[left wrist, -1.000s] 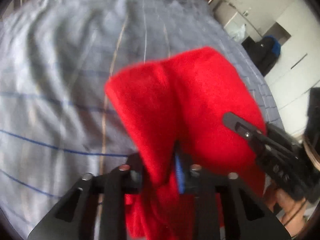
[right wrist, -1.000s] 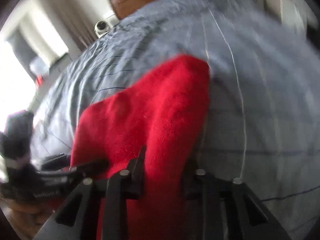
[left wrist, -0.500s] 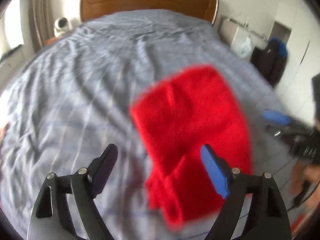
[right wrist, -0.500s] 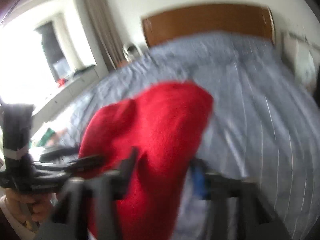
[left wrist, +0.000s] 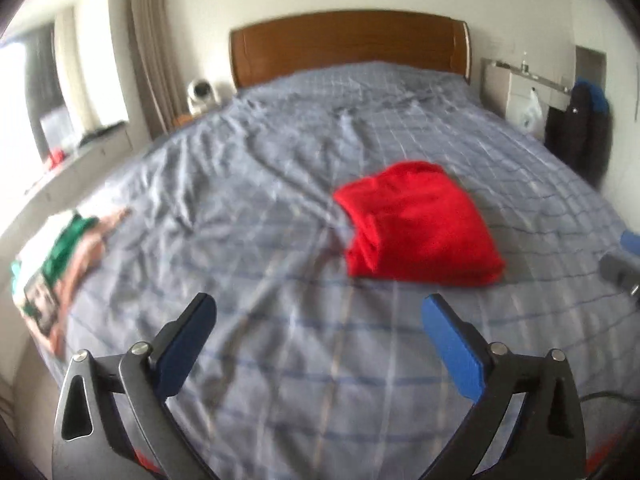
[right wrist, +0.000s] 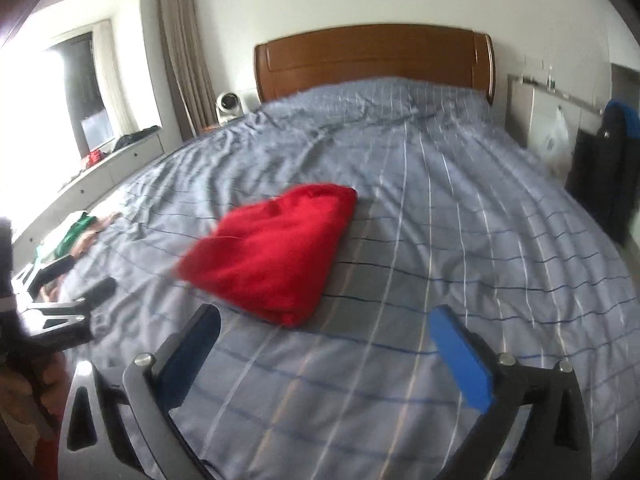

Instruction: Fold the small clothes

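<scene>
**Red garment folded on bed, both grippers spread & empty**

L gripper [left wrist: 316, 320]: fingers wide apart, blue pads facing each other, nothing between them. It hangs over the grey-blue checked bedsheet [left wrist: 260, 248], apart from the cloth. The red garment [left wrist: 420, 228] lies ahead of it & a bit to its right, folded into a compact packet, flat on the sheet, w/ a doubled edge showing on the side nearer the L gripper's left finger. Far right edge of the L view: a blurred grey & blue bit, prob. the R gripper's finger, near the garment's right side; can't tell more.

R gripper [right wrist: 324, 324]: also spread wide, no cloth in it, above the sheet. From here the red garment [right wrist: 276, 256] sits just ahead & slightly left of centre, its near corner close to the gap between the fingers but not touching either. The L gripper [right wrist: 68, 280] shows at the R view's left edge, black fingers parted, held in a hand low in the corner.

Other stuff: a small pile of clothes [left wrist: 56, 264], green/white/pink, blurred, well off to the L gripper's left at the bed's edge. Wooden headboard [left wrist: 348, 44] far ahead. White fan-like device [right wrist: 229, 106] beside the headboard, ahead-left. Dark jacket [right wrist: 608, 168] hanging far right. Curtain [right wrist: 184, 56] & bright window ahead-left.
</scene>
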`<state>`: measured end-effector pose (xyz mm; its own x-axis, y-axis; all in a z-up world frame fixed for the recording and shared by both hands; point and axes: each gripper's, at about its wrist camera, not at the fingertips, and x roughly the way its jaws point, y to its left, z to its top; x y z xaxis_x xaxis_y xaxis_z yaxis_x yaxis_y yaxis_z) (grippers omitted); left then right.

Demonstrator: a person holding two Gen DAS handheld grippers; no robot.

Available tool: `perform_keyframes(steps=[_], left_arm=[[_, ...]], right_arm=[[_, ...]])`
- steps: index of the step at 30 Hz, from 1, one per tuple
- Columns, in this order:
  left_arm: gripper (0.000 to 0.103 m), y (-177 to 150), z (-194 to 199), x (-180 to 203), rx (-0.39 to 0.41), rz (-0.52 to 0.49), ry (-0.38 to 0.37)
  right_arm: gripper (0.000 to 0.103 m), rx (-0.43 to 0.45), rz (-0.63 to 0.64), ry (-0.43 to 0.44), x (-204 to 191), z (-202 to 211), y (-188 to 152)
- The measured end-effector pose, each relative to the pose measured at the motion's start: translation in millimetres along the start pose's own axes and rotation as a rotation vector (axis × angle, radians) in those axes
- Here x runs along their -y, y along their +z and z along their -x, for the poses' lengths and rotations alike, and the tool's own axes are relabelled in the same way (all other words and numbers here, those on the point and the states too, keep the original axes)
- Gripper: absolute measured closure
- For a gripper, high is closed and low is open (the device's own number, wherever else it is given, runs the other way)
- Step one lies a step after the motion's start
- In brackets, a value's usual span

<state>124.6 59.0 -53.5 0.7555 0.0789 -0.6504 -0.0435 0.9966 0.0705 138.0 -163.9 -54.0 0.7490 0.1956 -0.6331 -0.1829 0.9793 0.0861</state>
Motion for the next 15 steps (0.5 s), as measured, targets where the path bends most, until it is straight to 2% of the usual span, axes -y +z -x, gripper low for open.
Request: perform_keyframes(steps=[4,8,15], left_arm=[[0.0,-11.4,8.6,1.5,-0.047,-0.021,0.034],[0.0,-18.4,8.6,3.6,-0.075,-0.024,0.036],[0.0,-22.3,19.0,0.3,-0.106,0.003,-0.004]], right_arm=[[0.0,-0.07,0.029,-0.082,-18.6,11.2,-11.8],[0.0,-0.111,0.032,-0.101,-28.2,17.4,-19.2],[0.0,-0.149,0.069,-0.123,-49.3,27.2,-20.4]])
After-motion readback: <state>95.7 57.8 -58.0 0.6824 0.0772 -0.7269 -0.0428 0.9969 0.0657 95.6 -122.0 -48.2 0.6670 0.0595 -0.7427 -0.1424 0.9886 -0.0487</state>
